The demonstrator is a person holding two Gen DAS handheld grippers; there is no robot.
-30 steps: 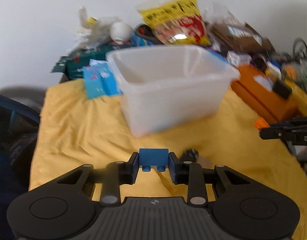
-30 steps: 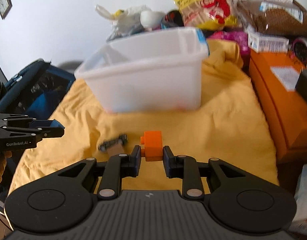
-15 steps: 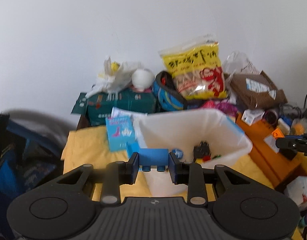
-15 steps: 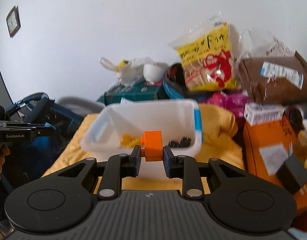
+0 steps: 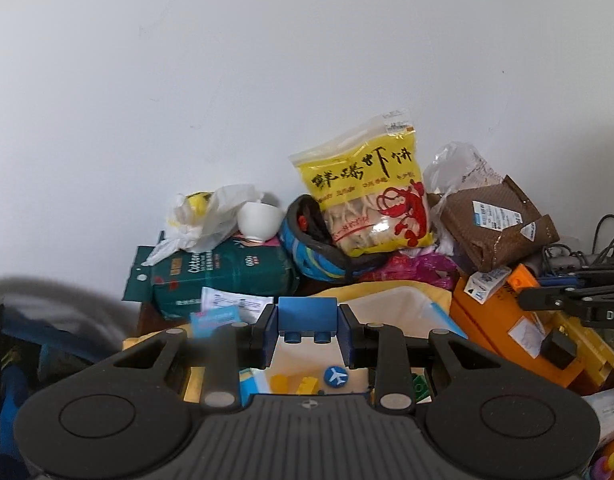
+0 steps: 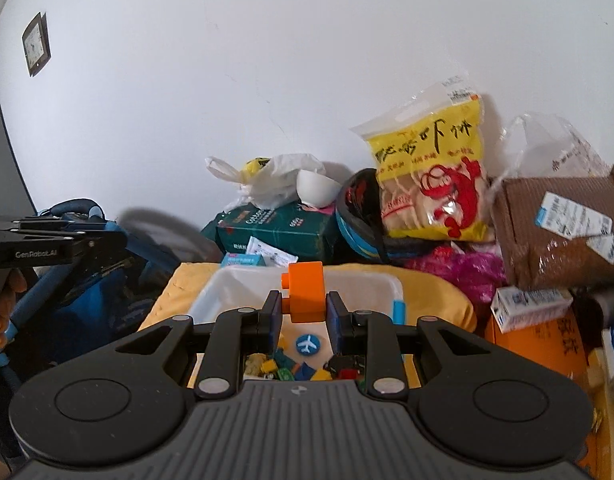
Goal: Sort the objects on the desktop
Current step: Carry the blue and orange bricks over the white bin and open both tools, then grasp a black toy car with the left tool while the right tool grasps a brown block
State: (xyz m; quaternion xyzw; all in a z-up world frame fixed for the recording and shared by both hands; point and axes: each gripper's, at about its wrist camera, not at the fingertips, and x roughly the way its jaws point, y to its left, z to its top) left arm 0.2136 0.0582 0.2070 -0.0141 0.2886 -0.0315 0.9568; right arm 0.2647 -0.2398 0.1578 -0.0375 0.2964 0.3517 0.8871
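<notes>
Pinching blue brick [image 5: 307, 314] and orange brick [image 6: 306, 297]: both tongs.

A yellow cloth [image 6: 435, 292] covers the surface. On it sits a white plastic bin [image 6: 381, 280]. An orange box [image 5: 495, 320] lies just beside.

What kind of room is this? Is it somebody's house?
Probably a room in a home, with a messy table against a white wall. A bag of snacks and a brown parcel are piled at the back, a clock hangs on the wall, and a white bin holds toy bricks.
</notes>
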